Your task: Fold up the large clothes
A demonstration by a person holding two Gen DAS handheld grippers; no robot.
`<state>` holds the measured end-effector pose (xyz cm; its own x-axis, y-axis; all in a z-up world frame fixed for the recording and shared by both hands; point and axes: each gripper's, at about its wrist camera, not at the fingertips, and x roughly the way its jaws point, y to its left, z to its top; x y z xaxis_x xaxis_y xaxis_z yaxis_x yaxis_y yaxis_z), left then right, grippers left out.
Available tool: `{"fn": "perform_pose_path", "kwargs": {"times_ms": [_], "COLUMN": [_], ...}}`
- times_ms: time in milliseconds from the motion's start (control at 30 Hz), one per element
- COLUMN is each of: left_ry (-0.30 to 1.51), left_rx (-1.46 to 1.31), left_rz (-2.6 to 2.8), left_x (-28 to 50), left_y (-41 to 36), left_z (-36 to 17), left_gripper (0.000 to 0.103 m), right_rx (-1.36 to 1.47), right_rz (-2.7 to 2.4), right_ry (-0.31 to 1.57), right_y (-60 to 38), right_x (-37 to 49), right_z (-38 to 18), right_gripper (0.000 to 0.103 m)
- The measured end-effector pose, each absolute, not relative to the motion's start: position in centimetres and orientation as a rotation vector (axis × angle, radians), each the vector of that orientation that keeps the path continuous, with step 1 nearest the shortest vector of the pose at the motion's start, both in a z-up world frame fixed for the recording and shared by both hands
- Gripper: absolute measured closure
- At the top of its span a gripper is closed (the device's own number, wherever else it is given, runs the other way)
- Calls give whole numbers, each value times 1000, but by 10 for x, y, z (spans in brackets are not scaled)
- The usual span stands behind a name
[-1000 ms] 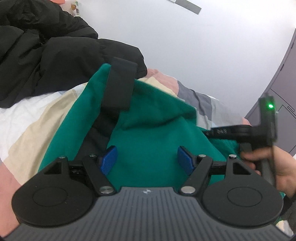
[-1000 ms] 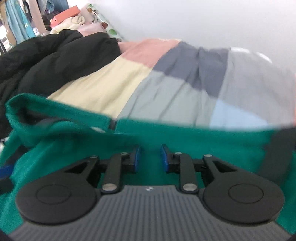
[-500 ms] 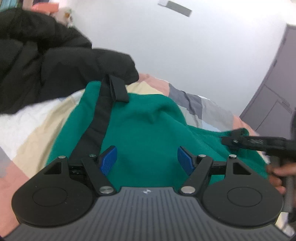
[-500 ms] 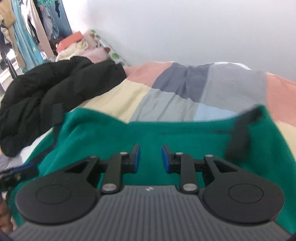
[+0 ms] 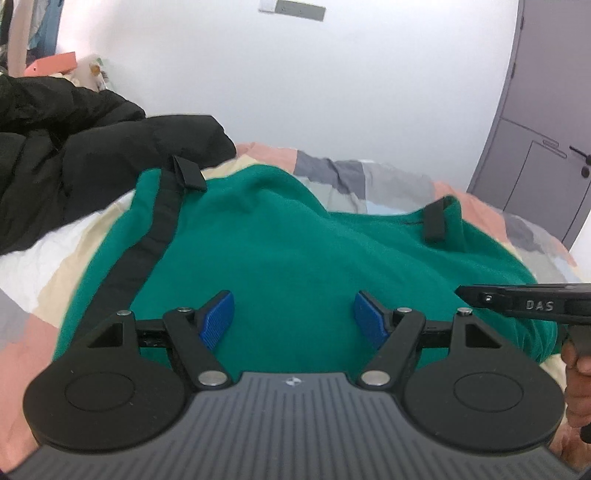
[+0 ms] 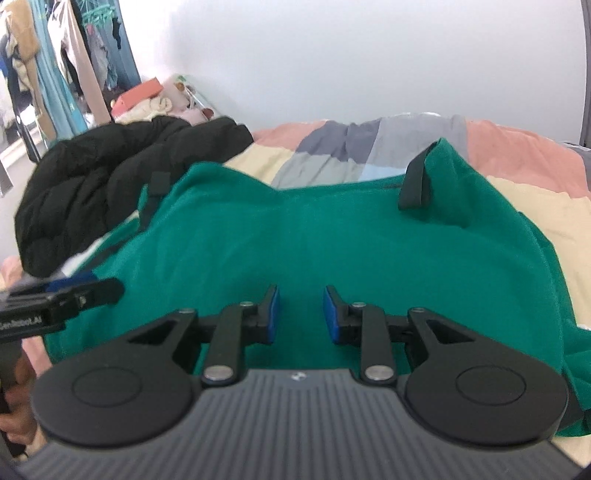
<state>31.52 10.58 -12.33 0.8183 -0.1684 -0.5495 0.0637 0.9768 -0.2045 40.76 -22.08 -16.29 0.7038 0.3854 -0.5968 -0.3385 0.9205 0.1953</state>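
Lying loosely spread on the patchwork bed [image 5: 388, 177], the green fleece garment with black trim [image 5: 295, 251] could bunch if the empty, open left tongs [image 5: 293, 317] and right tongs [image 6: 300, 313] pinch one layer.

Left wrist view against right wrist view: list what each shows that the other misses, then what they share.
Only the left wrist view shows the grey door and the white wall plate. Only the right wrist view shows the hanging clothes. Both show the green garment spread on the patchwork bedcover, the black jacket beside it, and both open grippers above the fabric: the left gripper and the right gripper.
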Motion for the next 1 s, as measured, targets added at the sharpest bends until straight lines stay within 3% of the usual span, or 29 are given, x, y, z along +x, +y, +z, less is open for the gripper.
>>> {"fn": "perform_pose_path", "kwargs": {"times_ms": [300,500,633,767,900,1000], "left_ry": [670,653,658,657,664,678], "left_rx": [-275,-298,-290,-314,-376,-424], "left_rz": [-156,-123,-104,-96,-104,-89], "left_x": [336,324,308,287,267,253], "left_y": [120,120,116,113,113,111], "left_z": [-144,-135,-122,-110,-104,-107], "left_gripper": [15,15,15,12,11,11], "right_rx": [66,135,207,213,239,313], "right_rz": [406,397,378,367,365,370], "right_ry": [690,680,667,647,620,621], "right_y": [-211,-218,-229,-234,-243,-254], "right_x": [417,409,393,371,349,336], "right_z": [-182,-177,-167,-157,-148,-146], "right_gripper": [75,74,58,58,40,39]}}
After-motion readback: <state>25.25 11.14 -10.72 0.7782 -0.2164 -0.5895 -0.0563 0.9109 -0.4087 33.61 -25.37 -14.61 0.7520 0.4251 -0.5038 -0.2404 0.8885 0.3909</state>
